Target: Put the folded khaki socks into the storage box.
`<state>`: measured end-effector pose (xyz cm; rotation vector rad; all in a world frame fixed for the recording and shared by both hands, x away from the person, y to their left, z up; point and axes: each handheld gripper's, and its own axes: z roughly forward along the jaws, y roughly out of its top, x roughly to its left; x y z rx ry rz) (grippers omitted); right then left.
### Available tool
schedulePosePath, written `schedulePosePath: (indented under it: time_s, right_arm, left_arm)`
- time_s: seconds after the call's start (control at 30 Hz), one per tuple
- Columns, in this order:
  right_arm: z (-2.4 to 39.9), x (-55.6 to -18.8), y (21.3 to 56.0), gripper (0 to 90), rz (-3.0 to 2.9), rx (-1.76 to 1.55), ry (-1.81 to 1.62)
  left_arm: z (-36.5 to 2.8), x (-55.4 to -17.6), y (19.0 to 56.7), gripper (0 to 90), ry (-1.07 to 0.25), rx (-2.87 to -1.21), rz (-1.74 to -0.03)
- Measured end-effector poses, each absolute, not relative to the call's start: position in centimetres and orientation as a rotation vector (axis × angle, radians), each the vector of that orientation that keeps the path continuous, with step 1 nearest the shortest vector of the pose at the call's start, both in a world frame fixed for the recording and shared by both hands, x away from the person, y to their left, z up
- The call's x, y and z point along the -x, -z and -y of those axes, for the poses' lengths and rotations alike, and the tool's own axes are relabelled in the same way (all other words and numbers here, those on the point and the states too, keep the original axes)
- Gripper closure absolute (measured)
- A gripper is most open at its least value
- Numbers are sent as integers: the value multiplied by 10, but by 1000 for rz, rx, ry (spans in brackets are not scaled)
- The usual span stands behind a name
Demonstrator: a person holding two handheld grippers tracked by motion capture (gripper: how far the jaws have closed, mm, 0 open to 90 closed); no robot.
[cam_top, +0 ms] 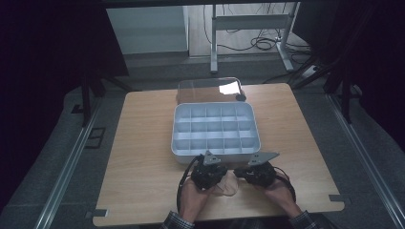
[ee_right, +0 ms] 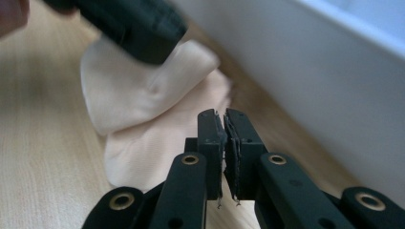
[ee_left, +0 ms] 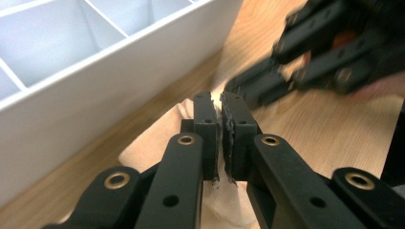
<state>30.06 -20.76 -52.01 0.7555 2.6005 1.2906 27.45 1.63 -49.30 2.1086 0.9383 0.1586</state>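
A white box [cam_top: 215, 130] with many little rooms sits mid-surface [cam_top: 143, 162], its clear lid [cam_top: 207, 89] at 12 o'clock. At 6 o'clock, just beside the box wall, lies a soft cloth [cam_top: 228, 183]. Left tongs [cam_top: 208, 175] pinch it; right tongs [cam_top: 258, 174] are pressed together.

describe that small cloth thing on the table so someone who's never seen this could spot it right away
On the wooden table, find the white compartment box. Just in front of its near wall, between the left gripper and right gripper, lies a small pale peach cloth. It is the soft, crumpled item among hard plastic.
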Motion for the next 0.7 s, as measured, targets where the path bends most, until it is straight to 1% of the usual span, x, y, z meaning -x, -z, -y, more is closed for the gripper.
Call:
schedulePosePath:
  time_s: [0.1,0.17,0.3,0.33,0.47,0.6,0.7]
  right_arm:
    - [217,-302,518,832,-2573,-792,-1270]
    - [223,-303,519,828,-2563,-823,-1262]
    - [232,-303,521,816,-2553,-851,-1251]
    - [233,-303,521,815,-2550,-857,-1248]
    - [241,-302,520,808,-2533,-870,-1244]
    - [249,-302,519,798,-2519,-895,-1243]
    - [253,-301,519,786,-2516,-904,-1241]
  left_arm:
    - [-10,-275,498,842,-131,-2116,-929]
    - [-5,-275,501,813,-113,-2114,-919]
    - [3,-275,502,671,-92,-2090,-905]
    - [4,-275,501,634,-97,-2083,-902]
    - [-1,-273,490,554,-137,-2045,-896]
    - [-15,-272,484,505,-199,-2037,-916]
    - [-27,-271,490,471,-243,-2038,-960]
